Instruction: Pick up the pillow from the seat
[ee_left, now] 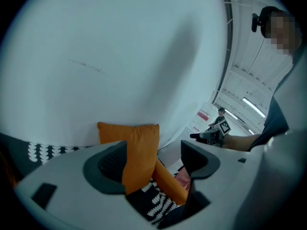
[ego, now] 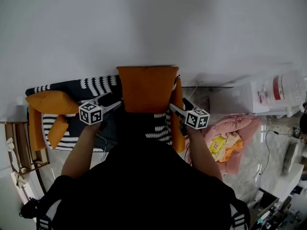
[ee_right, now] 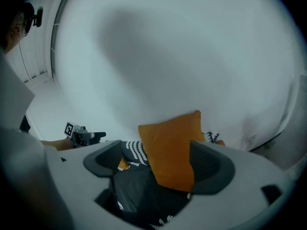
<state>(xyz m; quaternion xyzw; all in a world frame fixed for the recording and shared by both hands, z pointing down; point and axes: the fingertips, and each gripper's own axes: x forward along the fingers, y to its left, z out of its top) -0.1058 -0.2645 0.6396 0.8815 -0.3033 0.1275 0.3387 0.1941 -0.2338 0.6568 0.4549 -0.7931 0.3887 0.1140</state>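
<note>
The left gripper (ego: pixel 114 101), at ten o'clock, stands half open with one pad against the orange pillow's (ego: pixel 146 87) edge. The right gripper (ego: pixel 176 105), at two o'clock, gapes wider and also touches it with one pad only. The pillow stands upright between them at twelve, over the patterned seat (ego: pixel 96 86).

Dark patterned seat (ego: pixel 67 86); orange cushion (ego: pixel 48 102) on left end.

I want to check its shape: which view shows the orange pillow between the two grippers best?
The head view: the orange pillow shows nearly whole, face-on. Both gripper views show it at an angle, partly hidden.
</note>
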